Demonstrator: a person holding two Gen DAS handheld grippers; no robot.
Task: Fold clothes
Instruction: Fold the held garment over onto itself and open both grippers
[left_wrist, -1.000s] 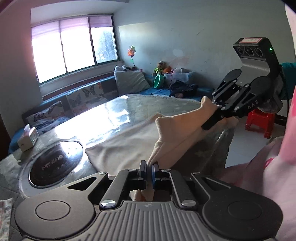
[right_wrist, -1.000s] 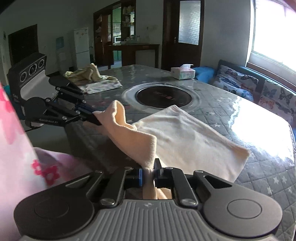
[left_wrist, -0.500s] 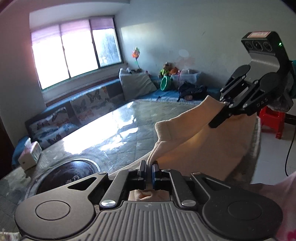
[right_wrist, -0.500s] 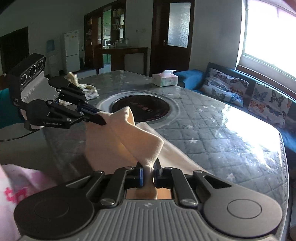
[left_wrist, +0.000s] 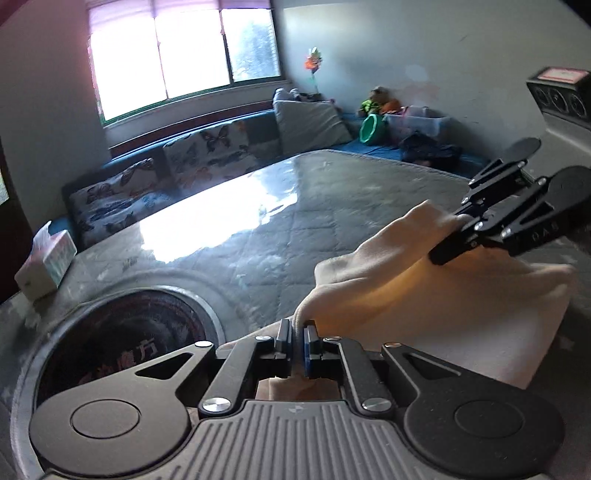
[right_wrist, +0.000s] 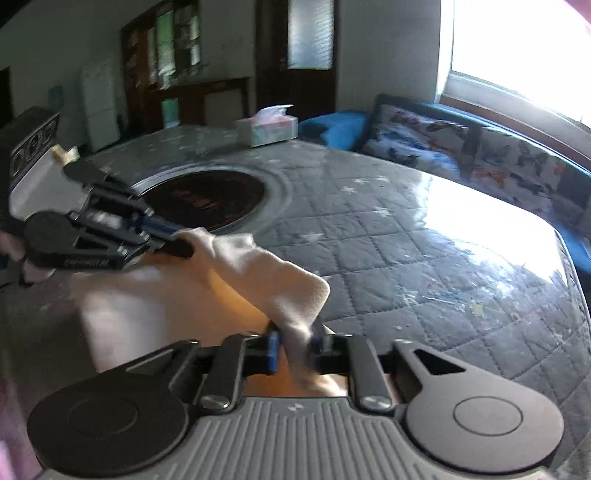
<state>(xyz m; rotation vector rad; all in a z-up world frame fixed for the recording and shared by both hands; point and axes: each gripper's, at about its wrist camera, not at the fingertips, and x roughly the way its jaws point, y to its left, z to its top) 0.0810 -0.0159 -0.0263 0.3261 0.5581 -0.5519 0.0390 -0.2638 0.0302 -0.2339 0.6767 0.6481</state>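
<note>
A cream cloth (left_wrist: 424, 295) is held over the grey quilted table (left_wrist: 295, 229). My left gripper (left_wrist: 298, 332) is shut on one corner of it. My right gripper (right_wrist: 295, 339) is shut on the other corner, though its jaws stand a little wider in its own view. Each gripper shows in the other's view: the right gripper (left_wrist: 454, 243) and the left gripper (right_wrist: 177, 243). The held edge sags between them, and the cloth (right_wrist: 166, 295) folds back over its lower layer on the table.
A round dark hotplate (left_wrist: 110, 347) is set into the table left of the cloth, also in the right wrist view (right_wrist: 203, 199). A tissue box (left_wrist: 48, 262) stands at the table's far left edge. A butterfly-patterned sofa (right_wrist: 480, 155) runs under the window.
Both grippers have carried the cloth's held edge forward over the table toward the hotplate, doubling the cloth over itself. The right gripper's jaws look slightly wider than before.
</note>
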